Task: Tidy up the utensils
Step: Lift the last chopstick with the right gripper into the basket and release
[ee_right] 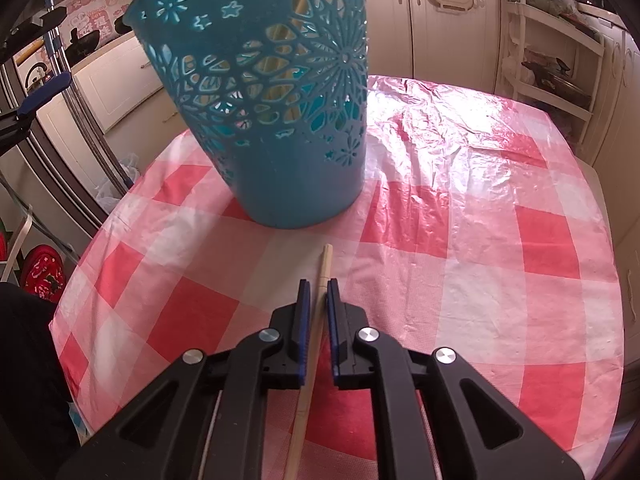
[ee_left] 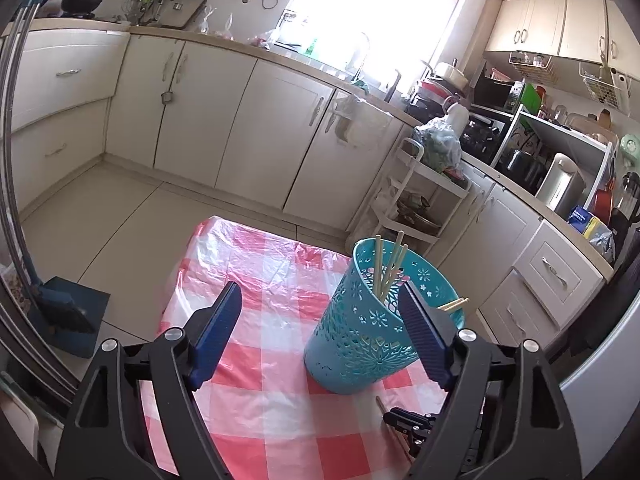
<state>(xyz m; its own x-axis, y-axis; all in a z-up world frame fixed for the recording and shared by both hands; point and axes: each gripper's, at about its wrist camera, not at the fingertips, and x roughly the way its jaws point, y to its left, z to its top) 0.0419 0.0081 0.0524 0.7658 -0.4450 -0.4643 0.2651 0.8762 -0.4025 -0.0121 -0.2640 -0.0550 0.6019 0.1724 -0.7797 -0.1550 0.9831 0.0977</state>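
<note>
The right tongs (ee_right: 318, 284) are pinching a chopstick (ee_right: 325, 258) lying near the teal basket (ee_right: 280, 120); the left tongs (ee_left: 320, 300) are hanging spread. Next, I judge, it needs lifting into the basket.

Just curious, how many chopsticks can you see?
6 chopsticks: three upright in the basket, two leaning on its rim, one in the right gripper; more may be hidden.

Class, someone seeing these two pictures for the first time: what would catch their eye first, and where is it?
The teal cut-out basket stands on the red-and-white checked tablecloth, with several chopsticks poking above its rim. In front of it, the right gripper has closed around a single chopstick. The left gripper hangs open beside the basket.
</note>
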